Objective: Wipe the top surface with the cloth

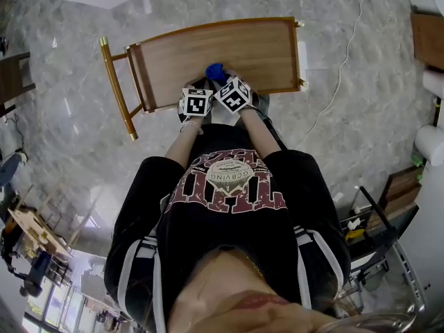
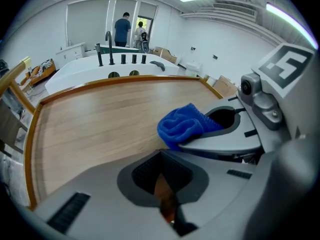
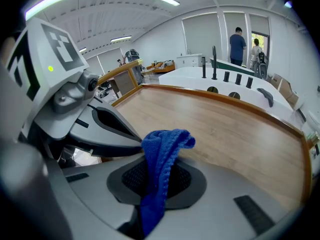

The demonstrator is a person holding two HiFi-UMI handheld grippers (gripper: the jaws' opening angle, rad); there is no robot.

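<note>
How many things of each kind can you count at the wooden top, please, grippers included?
Blue cloth: 1
Wooden top: 1
Grippers: 2, the left gripper and the right gripper
Total: 4

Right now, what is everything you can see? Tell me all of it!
table: one, brown wood top with a gold frame, in front of the person
cloth: one, blue, over the table's near edge
bathtub: one, white with black taps, behind the table
people: two, one in dark blue, by the far doorway
left gripper: one, grey, jaws shut on nothing
right gripper: one, grey, jaws shut on the cloth
</note>
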